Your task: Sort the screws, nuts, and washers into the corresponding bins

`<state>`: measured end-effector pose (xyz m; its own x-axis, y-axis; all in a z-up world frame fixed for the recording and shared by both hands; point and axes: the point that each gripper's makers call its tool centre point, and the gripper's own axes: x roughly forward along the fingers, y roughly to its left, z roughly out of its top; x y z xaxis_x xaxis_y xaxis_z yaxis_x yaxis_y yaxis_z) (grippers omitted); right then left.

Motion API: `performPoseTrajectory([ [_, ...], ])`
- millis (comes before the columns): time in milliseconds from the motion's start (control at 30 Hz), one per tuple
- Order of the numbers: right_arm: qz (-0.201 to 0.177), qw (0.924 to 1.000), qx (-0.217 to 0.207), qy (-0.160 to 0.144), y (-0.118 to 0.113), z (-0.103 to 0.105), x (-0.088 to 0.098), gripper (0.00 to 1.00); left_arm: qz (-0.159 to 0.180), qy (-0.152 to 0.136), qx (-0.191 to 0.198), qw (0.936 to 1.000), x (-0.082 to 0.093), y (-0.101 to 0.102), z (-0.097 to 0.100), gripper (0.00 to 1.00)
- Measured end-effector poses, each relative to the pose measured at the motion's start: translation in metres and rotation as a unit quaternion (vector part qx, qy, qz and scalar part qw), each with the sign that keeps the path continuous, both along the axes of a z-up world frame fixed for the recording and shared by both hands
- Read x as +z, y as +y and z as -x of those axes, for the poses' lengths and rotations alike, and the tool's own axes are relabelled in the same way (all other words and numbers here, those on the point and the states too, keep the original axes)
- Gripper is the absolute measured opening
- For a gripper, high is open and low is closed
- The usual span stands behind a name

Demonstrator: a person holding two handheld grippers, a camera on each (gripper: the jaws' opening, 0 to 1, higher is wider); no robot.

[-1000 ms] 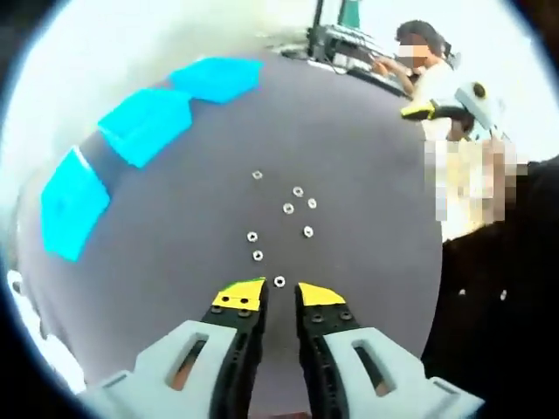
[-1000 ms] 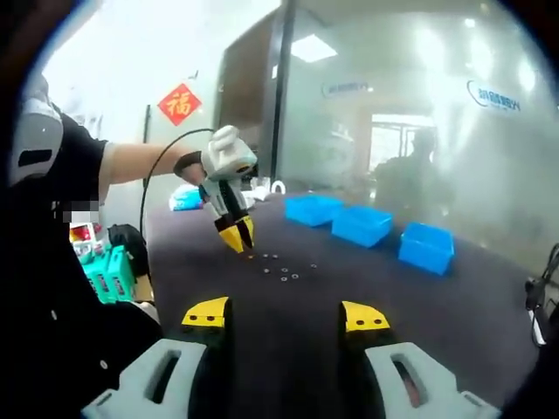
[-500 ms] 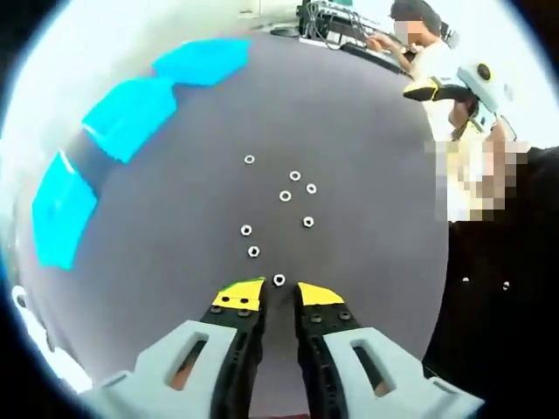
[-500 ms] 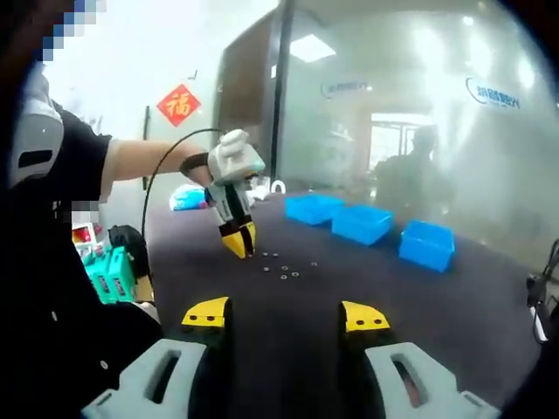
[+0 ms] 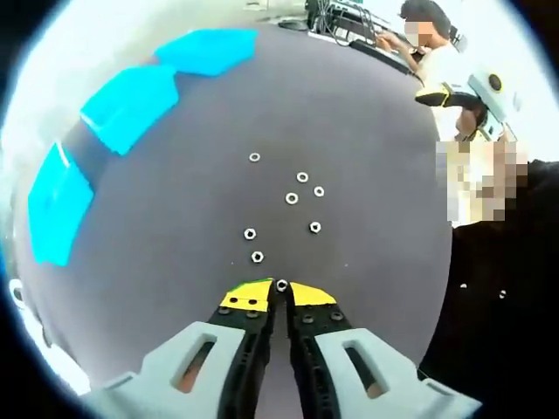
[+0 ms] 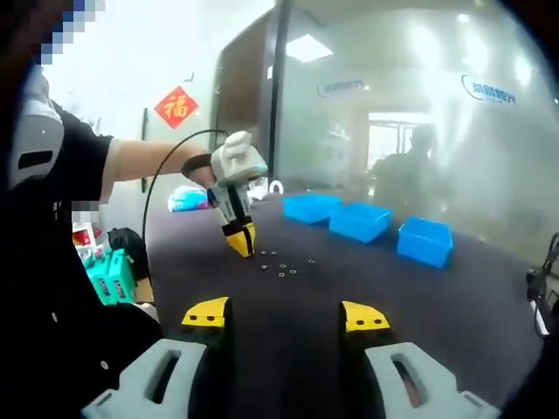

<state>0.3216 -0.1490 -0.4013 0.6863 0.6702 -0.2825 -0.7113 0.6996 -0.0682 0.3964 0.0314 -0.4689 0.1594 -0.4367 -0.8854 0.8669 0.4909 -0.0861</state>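
**Left gripper pinching the nearest nut off the mat**

A small silvery hex nut (image 5: 281, 285) sits right at the tips of the left gripper (image 5: 280, 292), whose yellow-tipped jaws have come almost together around it, leaving only a sliver of gap. It looks caught between the tips, though whether it is firmly held or just trapped against the cloth is hard to tell. In the right gripper view the same left gripper (image 6: 241, 243) points steeply down with its tips at the dark grey table mat (image 6: 437, 297).

Just beyond lie six more loose silvery nuts and washers (image 5: 292, 198), scattered apart from one another on the dark grey table mat (image 5: 367, 157); they are too small to tell apart by kind. Farther off, along the mat's far edge, three bright blue plastic bins (image 5: 129, 105) stand in a row, well apart from the loose parts.

The right gripper (image 6: 284, 316) hovers above the mat with its jaws wide apart and nothing between them.

To do this pick well, I would finish the squeeze squarely on two opposite flats of the nut, then lift straight up before swinging toward the bins. Sliding sideways risks flicking it away or nudging the two nearest pieces (image 5: 253, 245). A check of the hold before travel is wise, since so small a part can slip out unnoticed.
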Motion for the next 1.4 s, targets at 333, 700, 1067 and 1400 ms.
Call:
performPoseTrajectory([
  [333, 0.002, 1.0000, -0.004, -0.003, 0.000, 0.000, 0.001, 0.43, 0.076, -0.050, 0.007, 0.9958, 0.020, -0.010, -0.001, 0.06],
  [700, -0.010, 0.9998, -0.014, -0.013, 0.000, -0.001, 0.008, 0.43, 0.224, -0.174, 0.100, 0.9538, 0.064, -0.006, -0.014, 0.05],
  [1067, -0.020, 0.9993, -0.024, -0.019, -0.003, -0.002, 0.014, 0.43, 0.328, -0.286, 0.233, 0.8696, 0.097, 0.031, -0.039, 0.05],
  [1400, -0.025, 0.9991, -0.026, -0.021, -0.005, -0.002, 0.015, 0.43, 0.328, -0.324, 0.270, 0.8453, 0.108, 0.048, -0.056, 0.05],
])
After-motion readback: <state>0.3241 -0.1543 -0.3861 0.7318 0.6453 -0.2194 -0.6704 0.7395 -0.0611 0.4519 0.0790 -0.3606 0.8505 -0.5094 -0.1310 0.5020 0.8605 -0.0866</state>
